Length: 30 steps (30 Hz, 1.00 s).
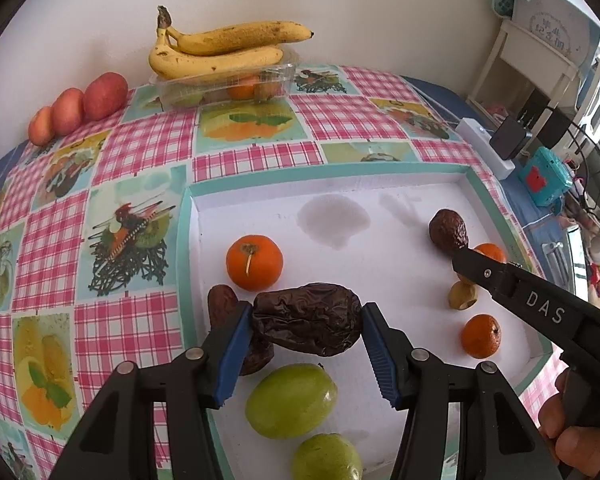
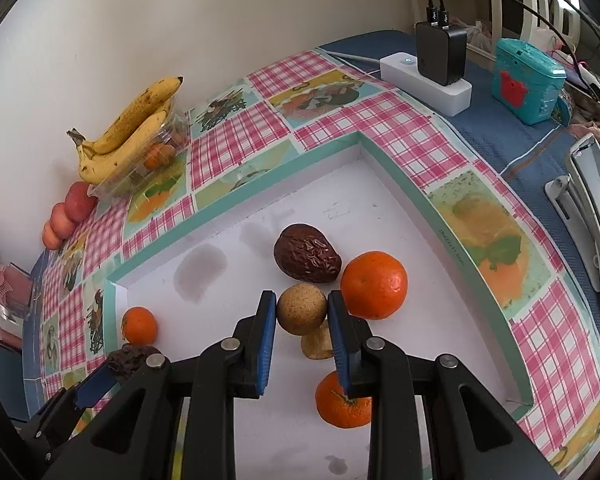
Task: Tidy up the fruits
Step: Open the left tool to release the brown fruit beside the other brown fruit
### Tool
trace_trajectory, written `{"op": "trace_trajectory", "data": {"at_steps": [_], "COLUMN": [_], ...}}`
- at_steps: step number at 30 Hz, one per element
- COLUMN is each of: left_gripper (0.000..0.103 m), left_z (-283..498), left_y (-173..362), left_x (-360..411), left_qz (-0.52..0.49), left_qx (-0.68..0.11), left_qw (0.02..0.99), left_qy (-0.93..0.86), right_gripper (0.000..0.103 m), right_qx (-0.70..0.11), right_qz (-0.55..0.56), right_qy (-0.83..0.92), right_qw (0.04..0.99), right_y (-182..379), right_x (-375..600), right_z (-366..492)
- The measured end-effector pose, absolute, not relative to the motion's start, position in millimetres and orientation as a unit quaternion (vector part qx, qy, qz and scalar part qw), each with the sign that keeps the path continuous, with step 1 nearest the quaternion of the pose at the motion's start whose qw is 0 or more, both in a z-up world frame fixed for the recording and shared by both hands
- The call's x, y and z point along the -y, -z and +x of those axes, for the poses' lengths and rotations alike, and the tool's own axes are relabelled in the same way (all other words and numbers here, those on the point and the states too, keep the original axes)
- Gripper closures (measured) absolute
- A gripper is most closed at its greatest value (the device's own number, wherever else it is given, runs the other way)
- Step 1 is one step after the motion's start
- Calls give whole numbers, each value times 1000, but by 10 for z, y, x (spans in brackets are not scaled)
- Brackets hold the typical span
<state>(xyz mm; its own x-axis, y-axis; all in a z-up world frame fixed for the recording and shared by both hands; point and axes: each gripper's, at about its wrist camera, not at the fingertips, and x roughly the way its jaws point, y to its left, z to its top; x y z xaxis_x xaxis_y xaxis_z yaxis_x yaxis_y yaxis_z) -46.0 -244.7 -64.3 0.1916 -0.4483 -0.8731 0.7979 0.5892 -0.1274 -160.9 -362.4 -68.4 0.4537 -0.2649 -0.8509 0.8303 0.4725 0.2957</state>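
Left wrist, left tool (image 1: pixel 306 322) clamping wrinkled date (image 1: pixel 306 318), right tool (image 2: pixel 302 312) clamping tan longan (image 2: pixel 301 309)

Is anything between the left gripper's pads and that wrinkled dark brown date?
Nothing visible: the left gripper has its blue pads against both ends of the wrinkled dark brown date, above the white tray.

A table under a pink checked, fruit-print cloth (image 1: pixel 148 152) carried a shallow white tray (image 1: pixel 380 172), a clear container (image 1: pixel 220 88) topped with bananas (image 1: pixel 220 52), three red apples (image 1: pixel 80 108) and a white power strip (image 2: pixel 424 76).
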Motion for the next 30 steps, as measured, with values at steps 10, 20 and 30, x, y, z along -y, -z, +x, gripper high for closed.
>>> {"op": "trace_trajectory", "data": {"at_steps": [10, 20, 30], "left_gripper": [45, 43, 36], "left_z": [-467, -494, -503], "left_y": [652, 667, 586], "left_x": [2459, 2492, 2470], "left_qz": [193, 210, 212], "left_qx": [-477, -473, -465], "left_qw": [751, 750, 752], "left_qy": [414, 412, 416], "right_gripper": [76, 76, 73], "right_qx": [-391, -392, -390], "right_qz": [367, 365, 359], "right_qy": [356, 361, 364], "right_qw": [765, 763, 766], "right_y": [721, 717, 678], "right_x": [3612, 3613, 3608], "right_z": [-1597, -1608, -1617]}}
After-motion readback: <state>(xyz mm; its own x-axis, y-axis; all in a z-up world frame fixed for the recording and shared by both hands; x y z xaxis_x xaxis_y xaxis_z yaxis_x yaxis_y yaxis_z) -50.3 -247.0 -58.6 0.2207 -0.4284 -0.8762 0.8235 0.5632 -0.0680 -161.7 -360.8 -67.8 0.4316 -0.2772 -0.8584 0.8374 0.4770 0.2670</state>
